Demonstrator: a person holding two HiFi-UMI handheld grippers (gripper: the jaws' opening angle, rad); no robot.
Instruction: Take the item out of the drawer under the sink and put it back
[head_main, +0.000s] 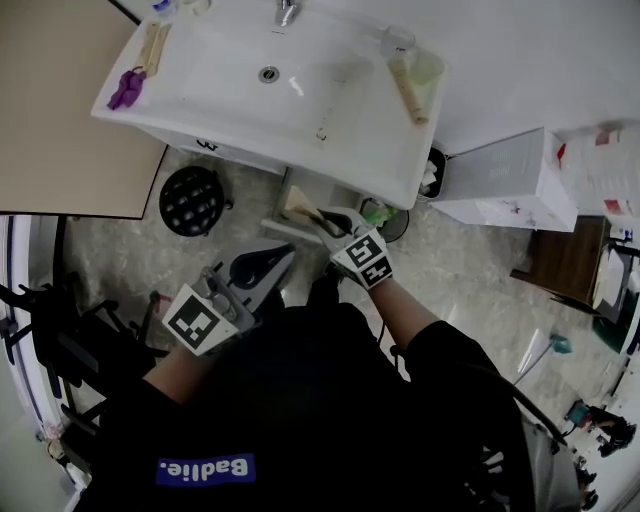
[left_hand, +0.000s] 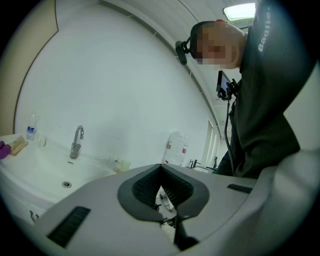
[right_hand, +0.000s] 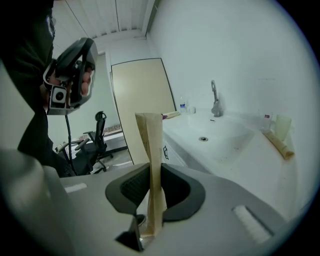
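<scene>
Right gripper (head_main: 328, 220) has its jaws clamped on the paper bag (right_hand: 153, 165), whose long axis stands straight up out of them, right at the open drawer (head_main: 283, 228) under the sink (head_main: 330, 150); left gripper (head_main: 278, 260) sits farther off, jaws closed, empty

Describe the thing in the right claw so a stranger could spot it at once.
Find the white sink; just in front of it the right claw is shut on a paper packet. It alone is flat, brown and held, while the tan tube lies on the sink's rim.
</scene>
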